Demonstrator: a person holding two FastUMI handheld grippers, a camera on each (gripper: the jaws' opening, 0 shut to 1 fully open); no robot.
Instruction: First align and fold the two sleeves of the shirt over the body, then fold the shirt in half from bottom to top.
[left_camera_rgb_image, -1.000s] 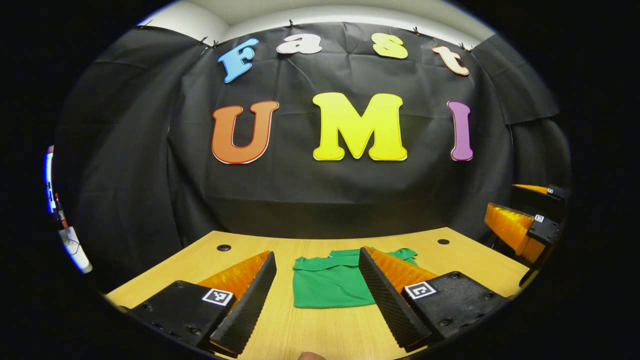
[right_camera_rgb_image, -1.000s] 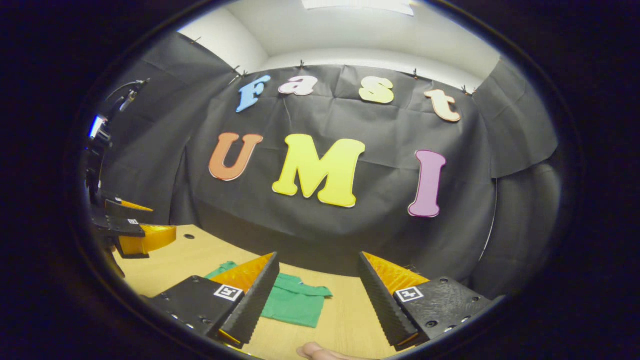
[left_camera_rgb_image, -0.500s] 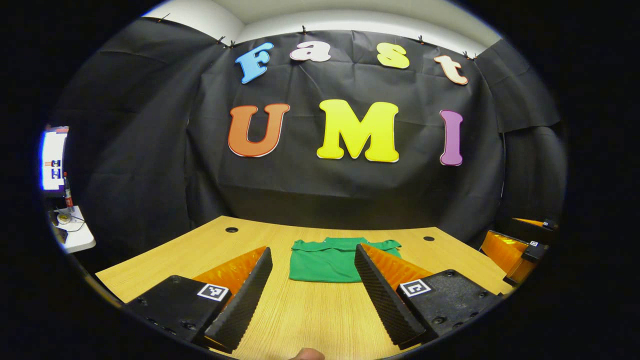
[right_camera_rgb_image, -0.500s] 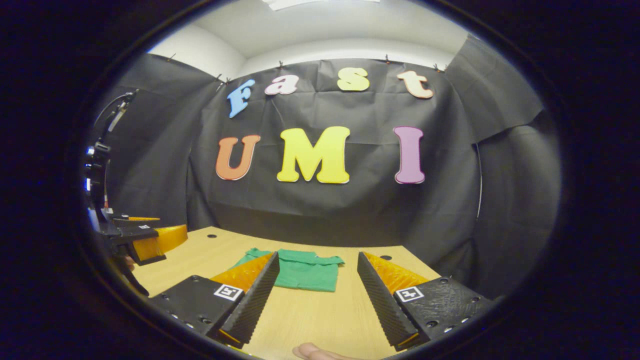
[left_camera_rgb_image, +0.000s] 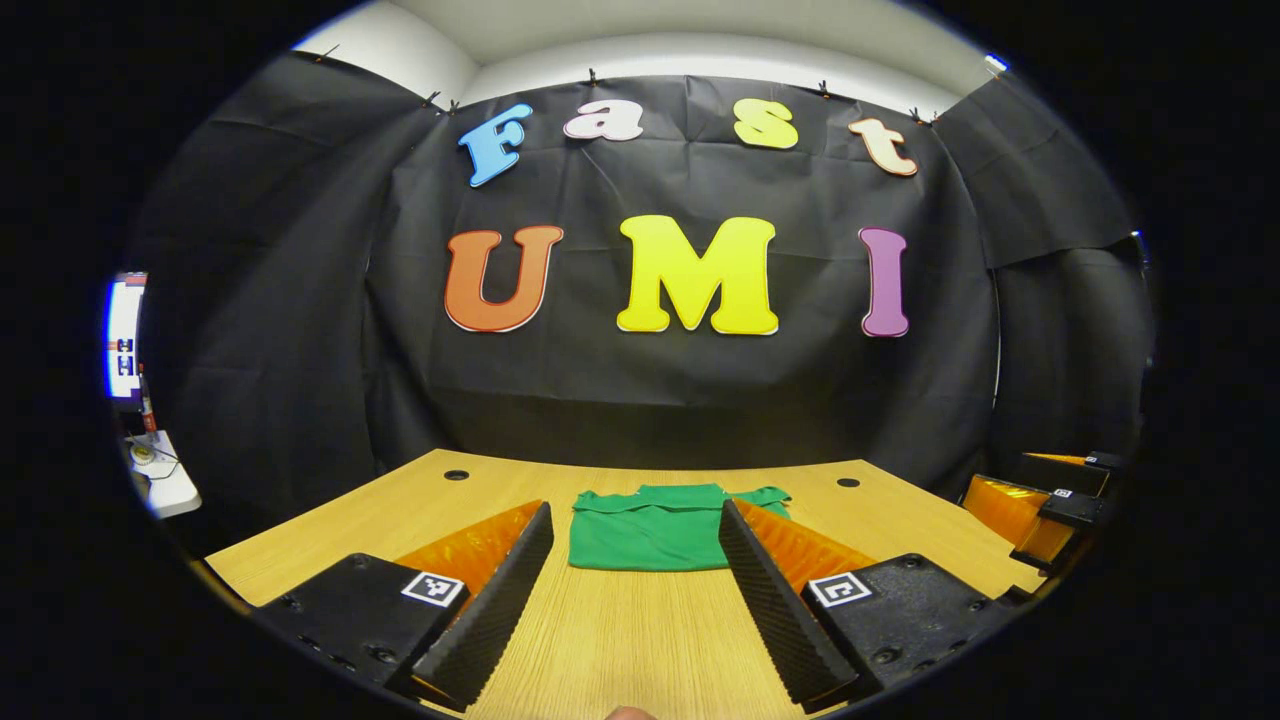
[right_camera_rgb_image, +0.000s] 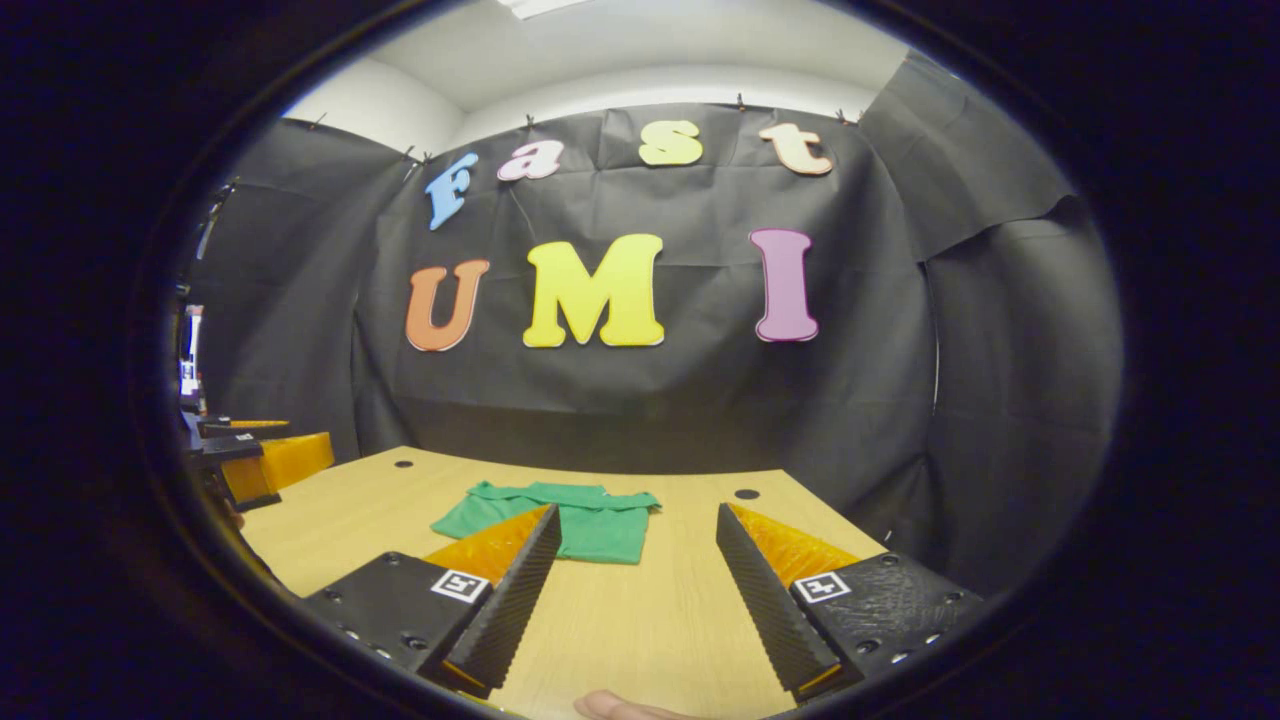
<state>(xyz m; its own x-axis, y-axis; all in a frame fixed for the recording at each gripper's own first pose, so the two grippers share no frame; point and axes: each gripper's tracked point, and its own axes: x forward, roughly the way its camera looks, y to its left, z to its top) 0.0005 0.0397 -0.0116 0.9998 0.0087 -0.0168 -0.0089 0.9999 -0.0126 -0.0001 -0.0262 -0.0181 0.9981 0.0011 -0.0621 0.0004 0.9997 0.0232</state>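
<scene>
Shirt (left_camera_rgb_image: 650, 527), one green folded piece, lies flat on the wooden worktop (left_camera_rgb_image: 640, 640) toward the far edge, collar end facing the black cloth wall, its long side running across the worktop. Half a second ago it sat a touch closer in the left gripper view; in the right gripper view it has slid left and now lies partly behind that gripper's left finger. Two grippers hover above the wood: left gripper (left_camera_rgb_image: 636, 590) with fingers spread wide, holding nothing, and right gripper (right_camera_rgb_image: 635, 595) likewise spread and empty. Both are well short of the shirt (right_camera_rgb_image: 560, 520). Two round holes (left_camera_rgb_image: 456, 474) mark the worktop's far corners
</scene>
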